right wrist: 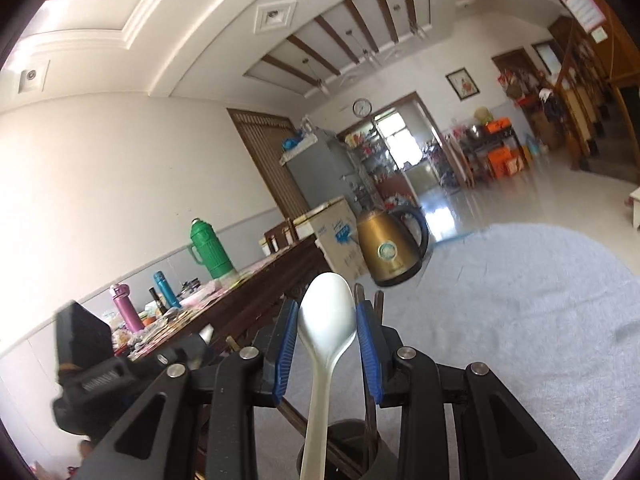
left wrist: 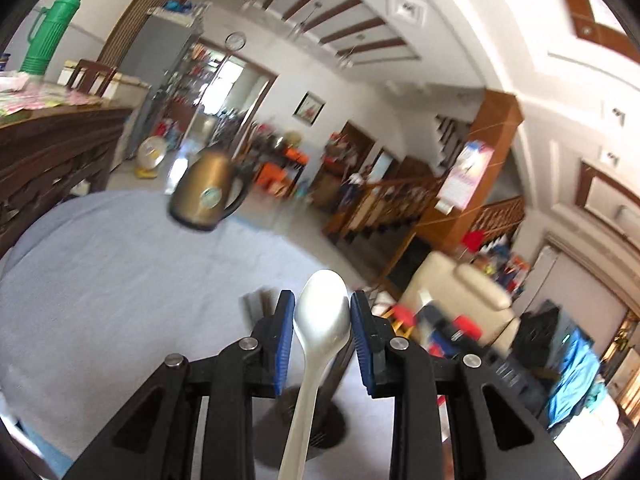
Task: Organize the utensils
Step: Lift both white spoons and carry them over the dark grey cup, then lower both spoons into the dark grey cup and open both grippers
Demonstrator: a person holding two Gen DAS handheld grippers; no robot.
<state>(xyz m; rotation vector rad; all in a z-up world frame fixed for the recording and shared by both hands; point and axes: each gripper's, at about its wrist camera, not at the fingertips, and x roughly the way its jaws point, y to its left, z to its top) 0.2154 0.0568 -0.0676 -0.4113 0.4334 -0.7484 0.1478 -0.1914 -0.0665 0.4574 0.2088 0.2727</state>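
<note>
Between left gripper (left wrist: 322, 322) pads: silver spoon (left wrist: 320, 320), bowl gripped, jaws narrowly parted. Between right gripper (right wrist: 327, 326) pads: white spoon (right wrist: 326, 320), likewise gripped.

Left wrist cam: sits behind its own fingers (left wrist: 288, 340), faces roughly level across blue-cloth table (left wrist: 120, 272) into the room, horizon tilted. Right wrist cam: same mount, tilted the opposite way, table (right wrist: 540, 288) lower right. Both close to fingertips, far from the rest. Shared: gold kettle (left wrist: 206, 192) (right wrist: 390, 250), green flask (left wrist: 56, 28) (right wrist: 210, 250), wall clock (left wrist: 235, 41) (right wrist: 362, 107), doorway.
</note>
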